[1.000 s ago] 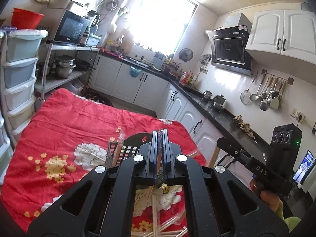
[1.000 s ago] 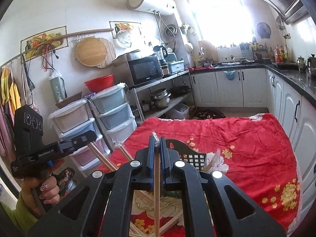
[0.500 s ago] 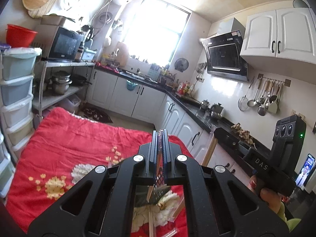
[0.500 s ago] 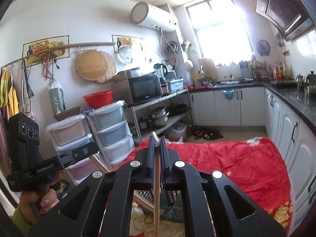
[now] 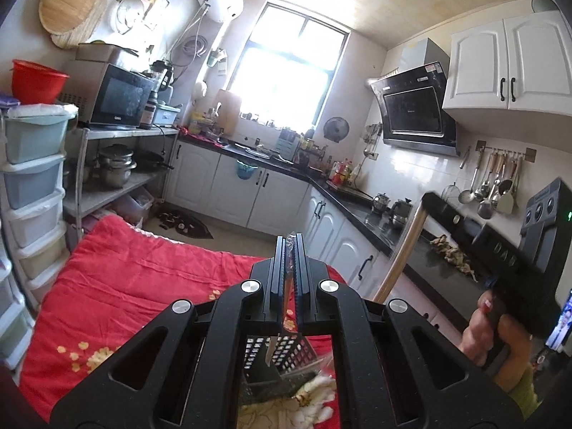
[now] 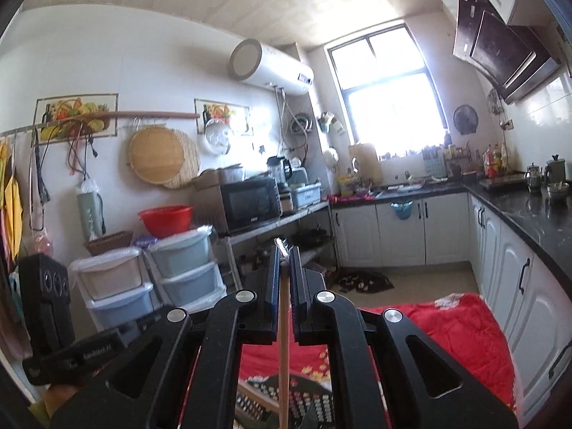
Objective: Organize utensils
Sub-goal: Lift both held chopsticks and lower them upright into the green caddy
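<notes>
My left gripper (image 5: 289, 241) is shut on a thin clear plastic wrapper (image 5: 288, 250), whose end hangs below the jaws. Under it a black perforated utensil basket (image 5: 282, 357) stands on the red flowered tablecloth (image 5: 125, 286). My right gripper (image 6: 283, 250) is shut on a wooden chopstick (image 6: 283, 339) that hangs straight down over the same basket (image 6: 314, 404). The left wrist view shows that right gripper (image 5: 427, 202) off to the right, held by a person's hand (image 5: 500, 329), with the chopstick (image 5: 404, 250) slanting down from its jaws. Both grippers are well above the table.
Stacked plastic drawers (image 5: 32, 178) and a shelf with a microwave (image 5: 118, 96) and pots stand left of the table. White cabinets under a dark counter (image 5: 386, 228) with kettles run along the right. Ladles (image 5: 489, 186) hang on the wall.
Both grippers have risen and tipped up; the table and basket have dropped to the bottom of each view. The wrapper and the chopstick stay clamped as before.
</notes>
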Tool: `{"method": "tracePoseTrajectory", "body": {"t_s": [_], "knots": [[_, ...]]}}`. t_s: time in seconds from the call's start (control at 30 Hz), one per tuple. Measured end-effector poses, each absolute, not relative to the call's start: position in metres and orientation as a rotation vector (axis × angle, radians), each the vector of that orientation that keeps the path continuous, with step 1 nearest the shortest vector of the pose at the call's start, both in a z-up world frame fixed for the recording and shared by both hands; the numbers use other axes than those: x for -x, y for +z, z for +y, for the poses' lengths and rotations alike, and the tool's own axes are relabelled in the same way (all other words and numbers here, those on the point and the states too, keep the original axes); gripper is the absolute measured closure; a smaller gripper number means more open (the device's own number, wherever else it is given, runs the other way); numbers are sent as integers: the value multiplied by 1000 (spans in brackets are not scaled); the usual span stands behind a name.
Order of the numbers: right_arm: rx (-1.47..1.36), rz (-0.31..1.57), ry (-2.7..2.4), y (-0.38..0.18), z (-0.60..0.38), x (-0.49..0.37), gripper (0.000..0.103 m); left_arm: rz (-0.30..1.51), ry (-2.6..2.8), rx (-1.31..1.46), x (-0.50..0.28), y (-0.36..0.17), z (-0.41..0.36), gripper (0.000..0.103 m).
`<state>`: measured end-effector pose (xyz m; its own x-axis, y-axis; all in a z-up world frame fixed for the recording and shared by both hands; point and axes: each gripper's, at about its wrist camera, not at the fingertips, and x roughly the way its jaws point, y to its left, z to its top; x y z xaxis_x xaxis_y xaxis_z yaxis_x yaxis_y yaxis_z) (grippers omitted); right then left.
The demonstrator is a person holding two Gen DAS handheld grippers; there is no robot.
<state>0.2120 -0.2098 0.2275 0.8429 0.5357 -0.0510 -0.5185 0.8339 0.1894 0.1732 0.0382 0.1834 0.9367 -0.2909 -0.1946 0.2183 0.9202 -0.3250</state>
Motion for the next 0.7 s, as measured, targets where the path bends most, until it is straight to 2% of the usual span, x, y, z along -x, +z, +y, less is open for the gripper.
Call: {"method": "tracePoseTrajectory", "body": {"t_s": [0.7], "knots": [[-118,2,454,188,-209,-242,97,289,-216,331,-189,139,40,101]]}}
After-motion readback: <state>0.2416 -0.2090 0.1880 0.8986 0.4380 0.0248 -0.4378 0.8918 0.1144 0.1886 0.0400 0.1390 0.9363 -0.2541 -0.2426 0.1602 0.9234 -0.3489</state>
